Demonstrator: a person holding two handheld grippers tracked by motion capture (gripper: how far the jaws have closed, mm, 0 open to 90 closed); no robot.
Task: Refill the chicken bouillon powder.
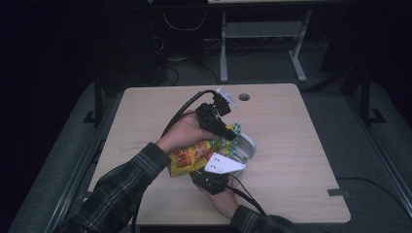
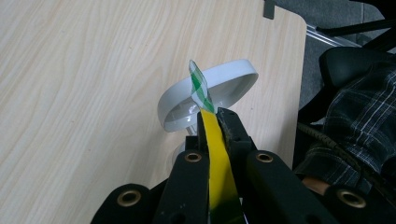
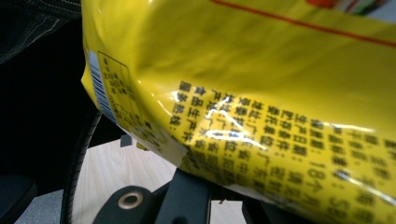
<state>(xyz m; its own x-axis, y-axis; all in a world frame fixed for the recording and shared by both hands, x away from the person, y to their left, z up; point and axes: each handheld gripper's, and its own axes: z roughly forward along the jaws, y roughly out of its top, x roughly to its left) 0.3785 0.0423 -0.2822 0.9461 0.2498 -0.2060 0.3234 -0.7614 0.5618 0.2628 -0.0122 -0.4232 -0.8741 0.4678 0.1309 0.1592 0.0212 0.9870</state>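
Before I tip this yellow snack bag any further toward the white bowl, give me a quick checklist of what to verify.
1. Left gripper shut on the yellow bag, on its green-checked top edge: ok.
2. Right gripper clamped on the bag's lower part: ok, jaws closed against the printed film.
3. White bowl sits right under the bag's top edge: ok.
4. Bowl well in from the table edge: ok.
5. Bag top torn open: cannot tell.
6. Bowl's contents: cannot tell, the bag hides the inside.
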